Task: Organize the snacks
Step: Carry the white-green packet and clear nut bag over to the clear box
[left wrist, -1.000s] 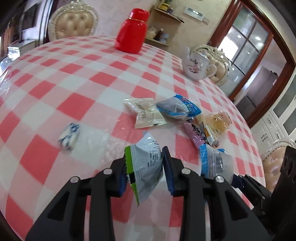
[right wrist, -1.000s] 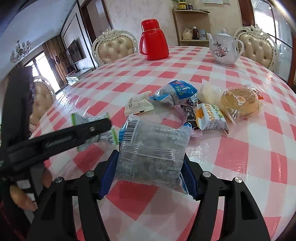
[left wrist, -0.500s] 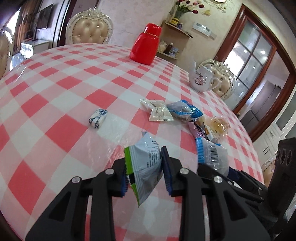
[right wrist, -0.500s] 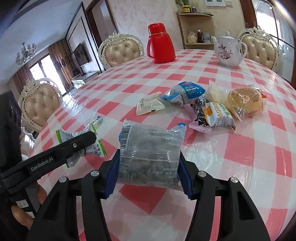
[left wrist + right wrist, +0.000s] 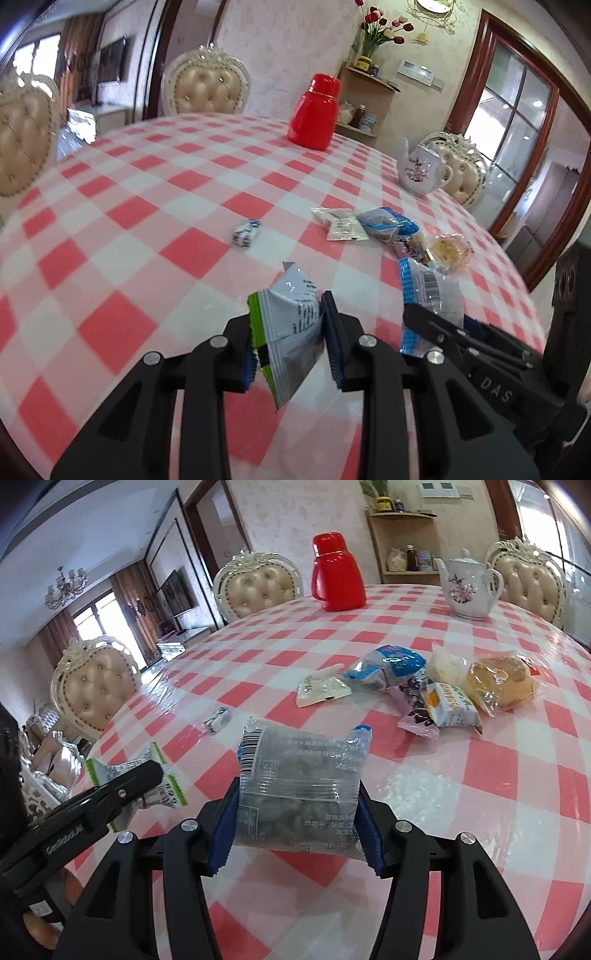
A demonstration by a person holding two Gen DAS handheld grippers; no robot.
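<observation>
My left gripper (image 5: 290,345) is shut on a green-edged silver snack packet (image 5: 288,325), held above the near table edge. My right gripper (image 5: 295,825) is shut on a clear nut packet with a blue edge (image 5: 299,779), held beside it; that packet also shows in the left wrist view (image 5: 428,295). Ahead on the checked tablecloth lies a pile of snacks: a white sachet (image 5: 321,690), a blue bag (image 5: 388,666), a pink wrapper (image 5: 415,716), an orange packet (image 5: 450,705) and a wrapped bun (image 5: 498,679). A small blue-white candy (image 5: 246,232) lies apart, left of the pile.
A red thermos (image 5: 314,112) and a white floral teapot (image 5: 421,171) stand at the far side of the round table (image 5: 129,206). Cream tufted chairs (image 5: 258,583) ring the table. The table's near edge is just below both grippers.
Both grippers, still holding their packets, have pulled back and up from the pile, so the snacks and candy look smaller and farther away.
</observation>
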